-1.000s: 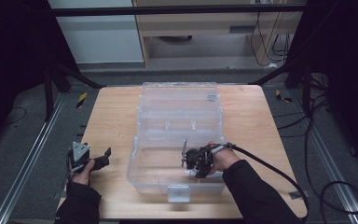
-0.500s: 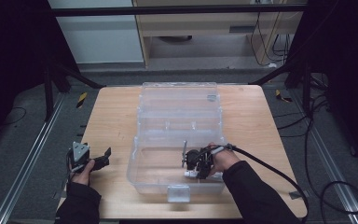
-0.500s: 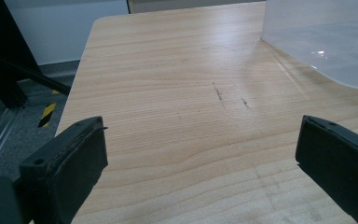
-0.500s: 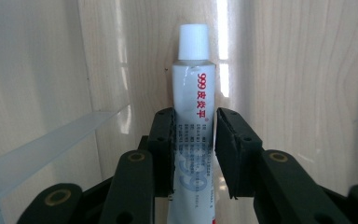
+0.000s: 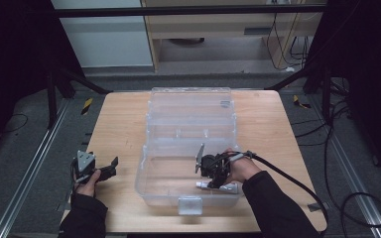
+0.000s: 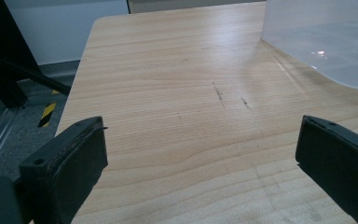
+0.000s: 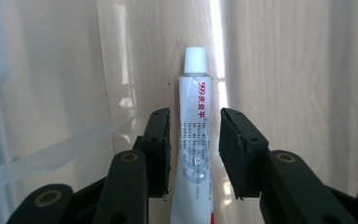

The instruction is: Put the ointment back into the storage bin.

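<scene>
A large clear plastic storage box (image 5: 188, 144) stands open in the middle of a pale wooden table (image 5: 119, 129), its lid folded back away from the person. The right gripper (image 5: 209, 173) reaches into the near compartment of the box, where a small white ointment tube with red lettering and a white screw cap (image 7: 193, 126) lies on the box floor, close to the front wall. In the right gripper view the tube runs lengthwise between the two black jaws, cap pointing away. The left jaw looks to touch the tube, while a thin gap shows at the right jaw, so the jaws bracket the tube narrowly rather than clearly clamping it. Aligning the jaws with the tube's long axis probably lets them bear on its flat sides. The left gripper (image 5: 101, 169) rests low near the table's left front edge, well apart from the box, jaws spread wide and holding nothing, apparently parked out of the way.
</scene>
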`<state>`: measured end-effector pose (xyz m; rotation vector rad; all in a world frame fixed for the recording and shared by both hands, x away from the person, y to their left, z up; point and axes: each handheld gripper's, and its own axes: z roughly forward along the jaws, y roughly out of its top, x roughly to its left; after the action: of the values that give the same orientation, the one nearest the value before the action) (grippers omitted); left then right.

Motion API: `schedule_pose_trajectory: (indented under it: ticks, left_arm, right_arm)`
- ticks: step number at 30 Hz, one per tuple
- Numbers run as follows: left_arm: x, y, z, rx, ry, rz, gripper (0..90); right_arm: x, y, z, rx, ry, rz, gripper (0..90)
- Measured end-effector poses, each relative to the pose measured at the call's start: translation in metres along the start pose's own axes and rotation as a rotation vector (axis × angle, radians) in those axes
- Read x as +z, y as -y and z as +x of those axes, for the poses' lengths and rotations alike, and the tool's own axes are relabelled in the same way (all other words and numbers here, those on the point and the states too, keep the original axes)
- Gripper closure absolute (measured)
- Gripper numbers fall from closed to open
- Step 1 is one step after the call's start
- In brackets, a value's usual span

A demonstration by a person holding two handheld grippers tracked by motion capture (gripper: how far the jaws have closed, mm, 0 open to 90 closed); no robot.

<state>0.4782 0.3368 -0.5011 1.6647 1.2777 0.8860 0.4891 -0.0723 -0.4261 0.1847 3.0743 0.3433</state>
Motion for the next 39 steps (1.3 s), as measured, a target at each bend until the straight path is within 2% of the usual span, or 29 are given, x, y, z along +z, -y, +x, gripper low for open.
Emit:
schedule_pose_trajectory:
  ticks: [10, 14, 15, 16, 18, 20, 21, 23, 24, 26, 27, 28, 31, 35, 37, 39]
  left_arm:
    - [0.0, 0.0, 0.0, 0.003, -0.001, 0.002, 1.5]
    - [0.0, 0.0, 0.0, 0.001, -0.001, 0.001, 1.5]
    - [0.0, 0.0, 0.0, 0.001, -0.002, 0.001, 1.5]
    - [0.0, 0.0, 0.0, 0.0, -0.002, 0.001, 1.5]
    - [0.0, 0.0, 0.0, 0.0, -0.002, 0.001, 1.5]
    - [0.0, 0.0, 0.0, 0.0, -0.002, 0.001, 1.5]
    - [0.0, 0.0, 0.0, 0.0, -0.002, 0.001, 1.5]
    - [0.0, 0.0, 0.0, 0.001, -0.002, 0.002, 1.5]
    - [0.0, 0.0, 0.0, 0.001, -0.002, 0.002, 1.5]
    - [0.0, 0.0, 0.0, 0.001, -0.002, 0.001, 1.5]
    - [0.0, 0.0, 0.0, 0.001, -0.002, 0.002, 1.5]
    - [0.0, 0.0, 0.0, 0.001, -0.002, 0.002, 1.5]
    - [0.0, 0.0, 0.0, 0.0, -0.002, 0.002, 1.5]
    - [0.0, 0.0, 0.0, 0.001, -0.003, 0.002, 1.5]
    - [0.0, 0.0, 0.0, 0.002, -0.003, 0.002, 1.5]
    - [0.0, 0.0, 0.0, 0.0, -0.003, 0.002, 1.5]
  right_arm:
    - [-0.044, 0.019, 0.004, 0.086, 0.052, -0.197, 53.1]
    - [-0.056, 0.03, 0.002, 0.123, 0.076, -0.288, 51.5]
    - [-0.056, 0.03, 0.002, 0.123, 0.076, -0.288, 51.5]
    - [-0.062, 0.037, 0.002, 0.148, 0.091, -0.33, 51.4]
    - [-0.064, 0.039, 0.002, 0.154, 0.098, -0.344, 50.1]
    - [-0.07, 0.046, 0.002, 0.18, 0.107, -0.404, 47.9]
    - [-0.076, 0.051, 0.002, 0.204, 0.128, -0.452, 45.6]
    - [-0.078, 0.053, 0.002, 0.213, 0.135, -0.469, 44.8]
    - [-0.082, 0.059, 0.002, 0.232, 0.171, -0.517, 39.8]
    - [-0.084, 0.062, 0.001, 0.24, 0.182, -0.529, 38.8]
    - [-0.086, 0.065, 0.001, 0.259, 0.198, -0.552, 36.4]
    - [-0.089, 0.071, 0.001, 0.299, 0.225, -0.588, 34.6]
    - [-0.092, 0.078, 0.001, 0.327, 0.25, -0.615, 33.5]
    - [-0.095, 0.095, 0.002, 0.385, 0.322, -0.682, 28.1]
    - [-0.096, 0.101, 0.002, 0.41, 0.339, -0.708, 26.7]
    - [-0.097, 0.112, 0.001, 0.461, 0.368, -0.758, 22.9]
